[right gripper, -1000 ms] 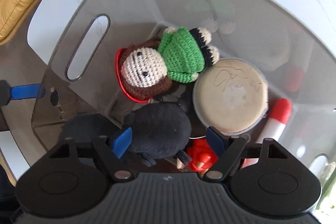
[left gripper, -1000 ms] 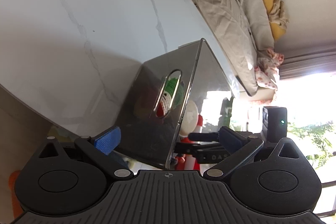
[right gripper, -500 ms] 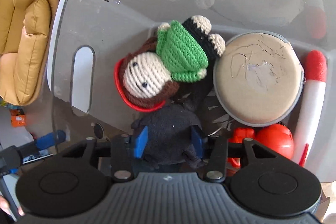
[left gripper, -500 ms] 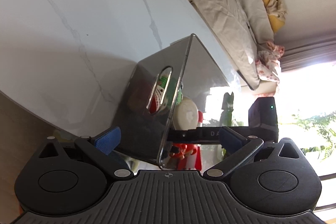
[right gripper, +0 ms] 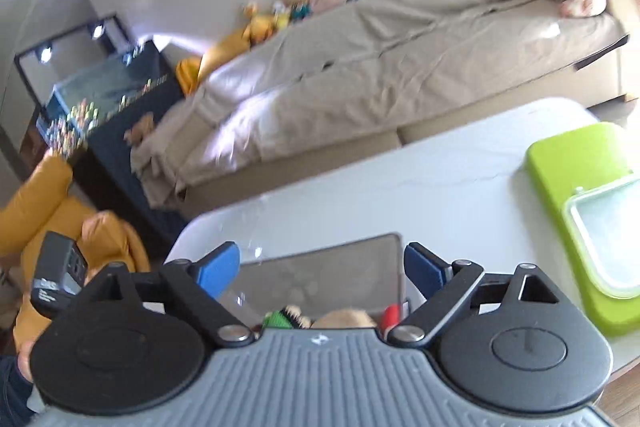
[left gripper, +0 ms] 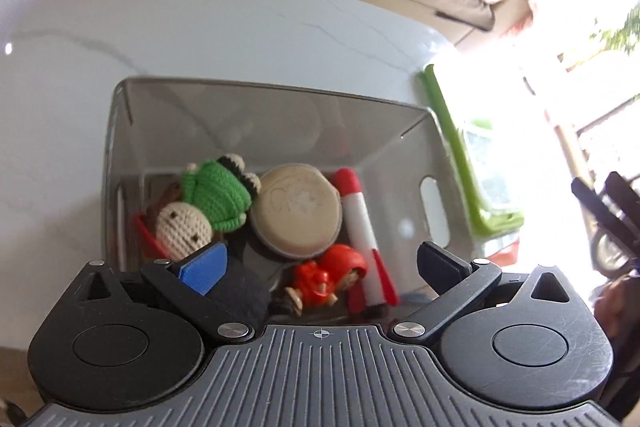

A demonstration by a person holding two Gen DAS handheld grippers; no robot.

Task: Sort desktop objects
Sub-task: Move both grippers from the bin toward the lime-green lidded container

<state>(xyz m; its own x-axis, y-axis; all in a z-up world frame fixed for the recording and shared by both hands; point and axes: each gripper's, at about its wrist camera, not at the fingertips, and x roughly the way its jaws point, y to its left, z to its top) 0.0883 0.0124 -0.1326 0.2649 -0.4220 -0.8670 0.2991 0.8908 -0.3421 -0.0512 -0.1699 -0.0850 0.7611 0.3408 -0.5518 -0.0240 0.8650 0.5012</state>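
A grey translucent bin (left gripper: 264, 83) stands on the white marble table (left gripper: 200, 27). It holds a crochet doll in green (left gripper: 200, 211), a round beige case (left gripper: 298, 211), a red-and-white rocket (left gripper: 362, 227), a small red figure (left gripper: 328, 275) and a black plush (left gripper: 240, 301). My left gripper (left gripper: 320, 267) hangs open over the bin's near side, holding nothing. My right gripper (right gripper: 320, 265) is also open and empty, above the bin (right gripper: 340, 255) and pointing toward the sofa. Only the tops of the toys show under it.
A lime-green tray (right gripper: 568, 163) carrying a clear lidded container (right gripper: 608, 227) sits on the table right of the bin, and shows as a green edge (left gripper: 452, 131) in the left wrist view. A beige sofa (right gripper: 400, 47) runs behind the table. A yellow armchair (right gripper: 52, 195) stands at left.
My right gripper, closed around the black plush in the bin half a second ago, has opened, risen and tilted up toward the sofa. My left gripper swung from the bin's side to above it.
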